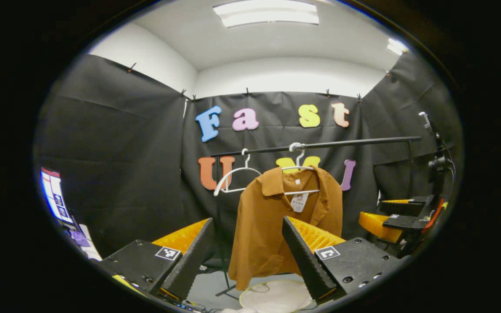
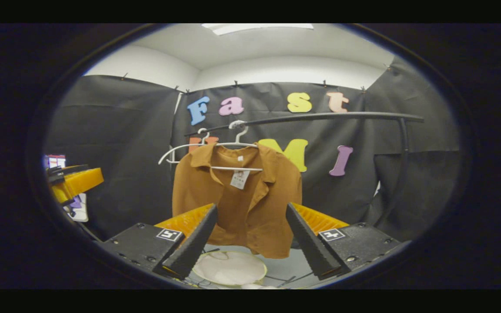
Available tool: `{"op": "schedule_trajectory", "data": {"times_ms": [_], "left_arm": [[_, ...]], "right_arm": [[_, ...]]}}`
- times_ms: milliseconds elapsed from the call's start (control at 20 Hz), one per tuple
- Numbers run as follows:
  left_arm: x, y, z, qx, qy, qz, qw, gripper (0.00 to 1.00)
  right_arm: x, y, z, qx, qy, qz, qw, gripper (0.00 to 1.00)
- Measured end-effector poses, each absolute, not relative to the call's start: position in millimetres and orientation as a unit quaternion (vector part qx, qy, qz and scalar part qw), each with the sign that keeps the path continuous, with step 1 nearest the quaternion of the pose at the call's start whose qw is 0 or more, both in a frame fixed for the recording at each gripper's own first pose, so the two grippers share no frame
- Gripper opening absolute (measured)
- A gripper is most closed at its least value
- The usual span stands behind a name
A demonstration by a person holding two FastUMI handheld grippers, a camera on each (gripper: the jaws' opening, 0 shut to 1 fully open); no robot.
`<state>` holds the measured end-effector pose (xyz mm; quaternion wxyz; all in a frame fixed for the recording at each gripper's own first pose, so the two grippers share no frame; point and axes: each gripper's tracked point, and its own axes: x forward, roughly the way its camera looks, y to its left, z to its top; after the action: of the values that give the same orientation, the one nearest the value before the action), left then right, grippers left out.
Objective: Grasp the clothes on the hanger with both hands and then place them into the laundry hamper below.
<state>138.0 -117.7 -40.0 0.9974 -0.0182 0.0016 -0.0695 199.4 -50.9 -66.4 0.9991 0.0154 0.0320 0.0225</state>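
On the rail: brown collared shirt (image 1: 276, 217) hangs from white wire hanger (image 1: 296, 167), reachable.
Left claw (image 1: 244, 256): wide open, empty.
Right claw (image 2: 250, 248): wide open, empty.
Below: white round hamper (image 2: 228, 267), positioned to receive.

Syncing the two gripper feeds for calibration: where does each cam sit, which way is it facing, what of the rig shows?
Left gripper view: rides the left gripper, looks forward along its open fingers at the brown shirt on the rail; the right gripper shows at the right edge.
Right gripper view: rides the right gripper, fingers open, faces the shirt from farther right; the left gripper shows at the left edge.
Shared: shirt, empty white hanger, rail, hamper below.
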Motion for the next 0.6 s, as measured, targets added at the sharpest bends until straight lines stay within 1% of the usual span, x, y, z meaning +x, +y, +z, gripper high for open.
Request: {"op": "schedule_trajectory", "data": {"times_ms": [150, 350, 450, 600], "left_arm": [[188, -154, -52, 0.0, 0.004, -0.07, 0.998, 1.0], [259, -197, -72, 0.016, 0.016, -0.072, 0.997, 0.99], [285, -216, -77, 0.005, 0.017, -0.076, 0.997, 0.99], [325, -221, -80, -0.002, 0.01, -0.061, 0.998, 0.98]], "right_arm": [[259, -78, -72, 0.016, 0.035, 0.024, 0.999, 0.99], [334, -94, -79, 0.03, 0.052, 0.036, 0.998, 1.0], [365, -94, -78, 0.032, 0.053, 0.046, 0.997, 0.99], [401, -91, -77, 0.03, 0.054, 0.054, 0.997, 1.0]]}}
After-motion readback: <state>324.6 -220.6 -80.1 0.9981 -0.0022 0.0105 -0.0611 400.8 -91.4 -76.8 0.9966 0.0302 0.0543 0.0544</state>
